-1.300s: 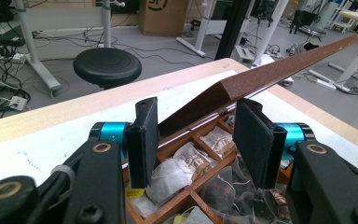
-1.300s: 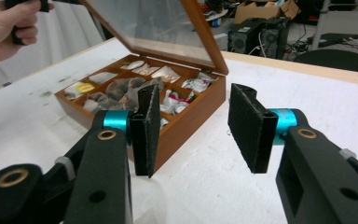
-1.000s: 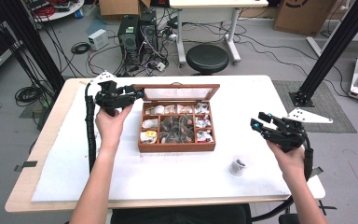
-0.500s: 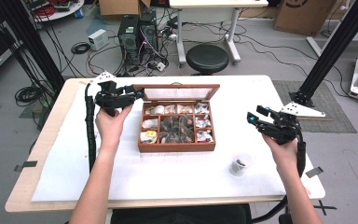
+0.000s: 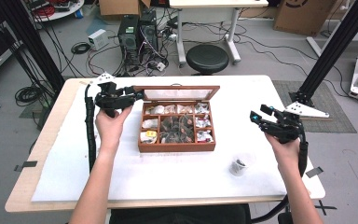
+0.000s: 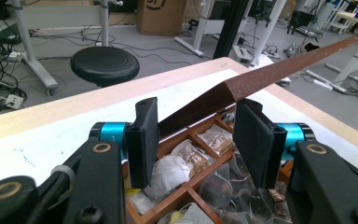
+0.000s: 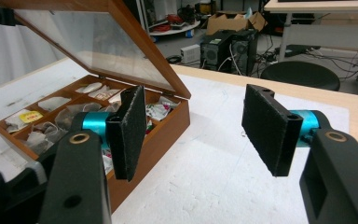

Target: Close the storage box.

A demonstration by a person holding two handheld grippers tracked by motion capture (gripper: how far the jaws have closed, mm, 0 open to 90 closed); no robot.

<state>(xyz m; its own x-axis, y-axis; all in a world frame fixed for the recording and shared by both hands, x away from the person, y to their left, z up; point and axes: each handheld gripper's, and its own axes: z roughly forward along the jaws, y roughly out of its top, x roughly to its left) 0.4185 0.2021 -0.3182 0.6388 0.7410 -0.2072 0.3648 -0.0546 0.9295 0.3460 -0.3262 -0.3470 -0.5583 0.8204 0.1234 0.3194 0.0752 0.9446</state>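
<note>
Tea box: in the high view the tea box (image 5: pixel 177 145) sits in the middle of the tabletop (image 5: pixel 168 186), and its lid (image 5: pixel 177 94) stands up at the back.
Left tongs, high view: the left tongs (image 5: pixel 137 95) are at the left top corner of the lid.
Right tongs, high view: the right tongs (image 5: pixel 256 115) are up in the air, well apart from the box on its right.
Cup: a small clear cup (image 5: pixel 239 165) with something dark in it stands on the tabletop near the right hand.
Left gripper view: the corner of the lid sits between the two black pads (image 6: pixel 144 135) and seems to touch both, so I think the left tongs grip the lid. Tea bags (image 6: pixel 182 163) lie in the little boxes below.
Right gripper view: the right tongs are open with nothing in them. Their jaws have just been opening.
How to do it well: keep the left grip firm and the hand steady so the lid does not drop. Keep the right tongs away from the cup so it does not tip.
Tabletop: a white cover on light wood.
Room: grey floor, a black stool (image 5: pixel 207 58), computers (image 5: pixel 137 32), many cables.
</note>
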